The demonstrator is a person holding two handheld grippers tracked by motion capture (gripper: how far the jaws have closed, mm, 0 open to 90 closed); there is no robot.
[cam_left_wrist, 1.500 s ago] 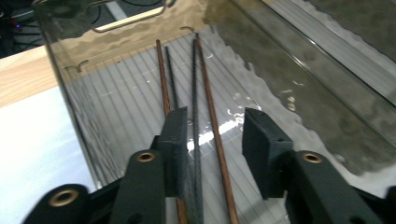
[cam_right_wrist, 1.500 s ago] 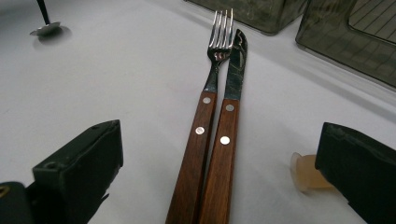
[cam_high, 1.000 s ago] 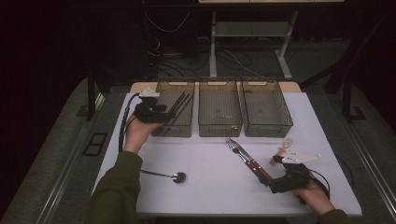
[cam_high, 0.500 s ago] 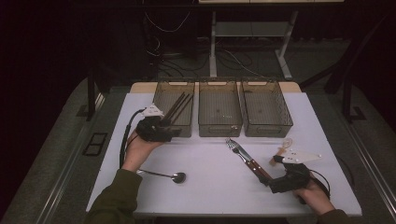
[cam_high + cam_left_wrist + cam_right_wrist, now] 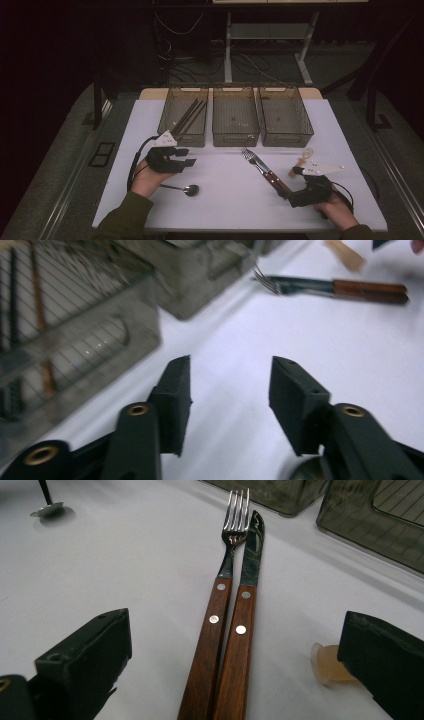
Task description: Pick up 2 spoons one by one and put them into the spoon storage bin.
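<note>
change: left gripper (image 5: 186,156) pulled back from the left smoked-plastic bin (image 5: 185,117), jaws just narrowed, parted, nothing between → drop done, heading for small metal spoon (image 5: 183,189) on white table (image 5: 225,190) | bins: left holds dark chopsticks (image 5: 190,114); middle, right bare | right gripper (image 5: 235,655): spread astride wooden-handled fork (image 5: 227,560), knife (image 5: 250,555)

This looks like a lab set up for recording: a white worktop (image 5: 225,200) stands in a dark room, 3 matching wire bins (image 5: 235,120) lined along its far edge, with loose cables (image 5: 250,60) on the floor behind those bins.
</note>
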